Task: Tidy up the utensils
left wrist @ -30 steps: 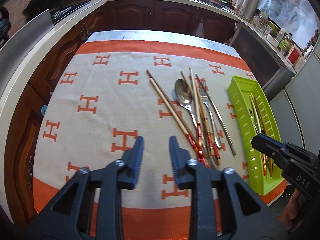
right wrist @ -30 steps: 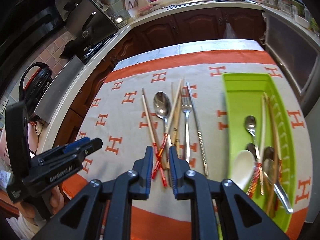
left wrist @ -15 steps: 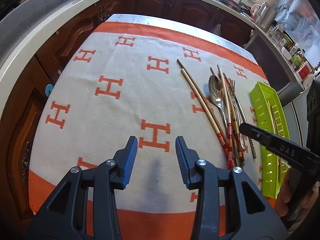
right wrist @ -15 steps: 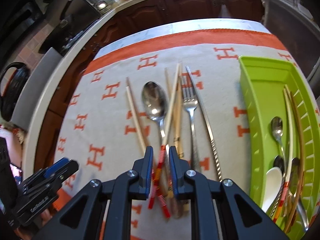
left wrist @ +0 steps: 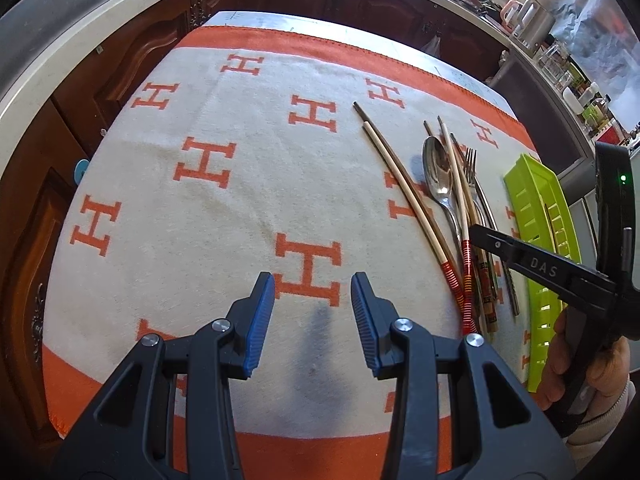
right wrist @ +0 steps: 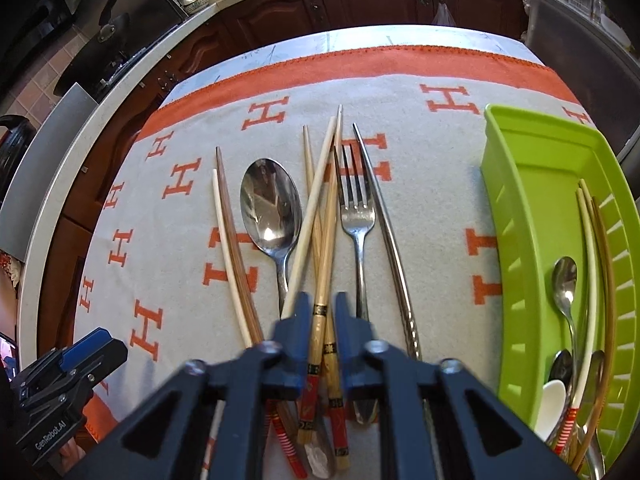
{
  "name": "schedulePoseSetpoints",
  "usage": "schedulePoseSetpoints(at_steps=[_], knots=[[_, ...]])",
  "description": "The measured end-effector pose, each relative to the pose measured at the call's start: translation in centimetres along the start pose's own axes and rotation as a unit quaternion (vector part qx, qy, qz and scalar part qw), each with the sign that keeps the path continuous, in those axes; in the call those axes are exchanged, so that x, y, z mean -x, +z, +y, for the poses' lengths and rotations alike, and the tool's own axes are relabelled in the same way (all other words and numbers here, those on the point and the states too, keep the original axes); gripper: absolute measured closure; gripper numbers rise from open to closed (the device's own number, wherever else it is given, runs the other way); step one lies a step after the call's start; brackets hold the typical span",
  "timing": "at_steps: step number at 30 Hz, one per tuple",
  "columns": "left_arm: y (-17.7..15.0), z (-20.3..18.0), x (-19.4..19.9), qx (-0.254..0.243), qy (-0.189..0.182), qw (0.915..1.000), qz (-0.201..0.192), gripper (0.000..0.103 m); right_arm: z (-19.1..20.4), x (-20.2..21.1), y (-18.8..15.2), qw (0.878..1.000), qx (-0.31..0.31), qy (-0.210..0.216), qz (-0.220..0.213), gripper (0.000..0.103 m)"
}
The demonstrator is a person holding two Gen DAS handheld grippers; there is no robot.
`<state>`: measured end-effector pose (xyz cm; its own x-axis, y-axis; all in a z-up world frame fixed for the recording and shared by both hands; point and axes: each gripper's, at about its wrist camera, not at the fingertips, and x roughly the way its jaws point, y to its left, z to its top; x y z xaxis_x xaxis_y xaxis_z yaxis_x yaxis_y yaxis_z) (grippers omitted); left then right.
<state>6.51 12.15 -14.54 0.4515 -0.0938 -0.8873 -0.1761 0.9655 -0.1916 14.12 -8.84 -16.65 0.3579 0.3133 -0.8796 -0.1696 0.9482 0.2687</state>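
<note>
Worktop w/ cream cloth with orange H motifs (right wrist: pixel 420 184); lime-green slotted plastic tray (right wrist: pixel 516 208) right of the right fingers (right wrist: pixel 319 320), already holding spoons & chopsticks. Loose pile just ahead of those fingers: steel spoon (right wrist: pixel 270 208), steel fork (right wrist: pixel 356 208), pale bamboo chopsticks w/ black-gold bands (right wrist: pixel 320 312). Right fingers narrow, just been closing, bamboo pair between the pads; whether pads press yet – can't tell. Sticks are light, stiff, round, so prob. roll/slip: grip at banded thick end. Left fingers (left wrist: pixel 313 320) half-open, empty, over bare cloth.

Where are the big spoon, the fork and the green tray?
big spoon (right wrist: pixel 270 204), right wrist view, on its bowl.
fork (right wrist: pixel 357 222), right wrist view, below its tines.
green tray (right wrist: pixel 516 208), right wrist view, on its left wall.
</note>
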Motion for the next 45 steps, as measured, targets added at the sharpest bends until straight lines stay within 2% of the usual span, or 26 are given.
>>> schedulePoseSetpoints(at_steps=[5,11,15,21,24,29,36,41,45], knots=[[0.3,-0.8,-0.3,-0.008,-0.001,1.0000,0.001,0.067,-0.2,1.0,0.0,1.000,-0.001,0.004,-0.027,0.097],[1.2,-3.7,-0.5,-0.040,-0.019,0.9990,-0.002,0.067,-1.4,2.6,-0.3,0.998,-0.023,0.028,-0.050,0.097],[2.4,-5.9,-1.1,-0.053,-0.055,0.9971,0.004,0.067,-3.1,4.4,-0.9,0.996,-0.049,0.045,-0.066,0.097],[4.7,-8.8,-3.4,-0.047,-0.125,0.9902,0.041,0.067,-5.1,7.3,-2.1,0.992,-0.064,0.054,-0.092,0.097],[5.3,-9.7,-5.2,-0.035,-0.138,0.9872,0.072,0.074,-5.9,8.6,-2.6,0.990,-0.069,0.059,-0.104,0.097],[5.6,-9.4,-7.1,0.014,-0.123,0.9875,0.098,0.086,-6.7,9.4,-3.2,0.988,-0.073,0.071,-0.114,0.097],[5.5,-7.6,-6.9,0.073,-0.088,0.9905,0.076,0.089,-7.5,9.5,-3.6,0.987,-0.075,0.083,-0.117,0.097],[5.1,-6.8,-8.0,0.082,-0.066,0.9908,0.085,0.089,-8.2,9.8,-3.8,0.985,-0.082,0.087,-0.122,0.097],[5.3,-7.2,-8.1,0.075,-0.048,0.9937,0.068,0.089,-8.6,9.8,-3.9,0.985,-0.087,0.087,-0.122,0.097]])
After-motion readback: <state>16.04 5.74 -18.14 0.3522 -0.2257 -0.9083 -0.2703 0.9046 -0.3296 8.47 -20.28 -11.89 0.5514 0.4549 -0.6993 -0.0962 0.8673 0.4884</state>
